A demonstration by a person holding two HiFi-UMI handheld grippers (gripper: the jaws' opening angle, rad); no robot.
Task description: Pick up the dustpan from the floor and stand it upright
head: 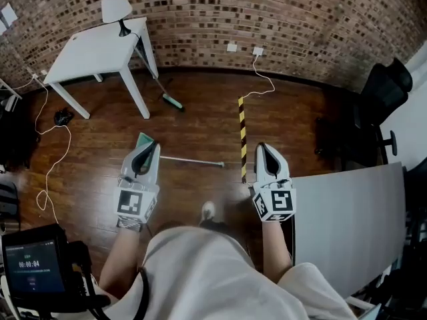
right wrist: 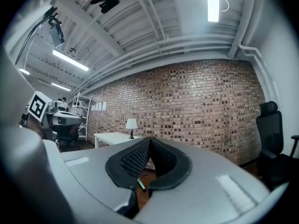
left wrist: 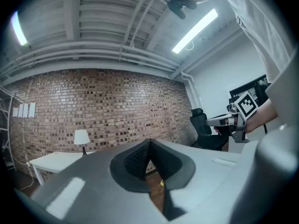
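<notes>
Empty, pressed together, left gripper (head: 150, 149) and right gripper (head: 263, 151) hover; dustpan (head: 143, 139) looks light, stiff, best gripped by its handle (head: 197, 161)

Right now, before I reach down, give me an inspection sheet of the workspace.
Surface: wooden floor.
Job's things: dustpan lying on the floor, handle pointing right, just beyond the left gripper.
Clutter: broom leaning at the white table; striped tape on the floor.
Grippers: left gripper and right gripper both shut, empty, held level.
Cables: white cable from the wall socket; second cable on the floor at left.
Surroundings: brick wall, black chair, lamp on the table.
</notes>
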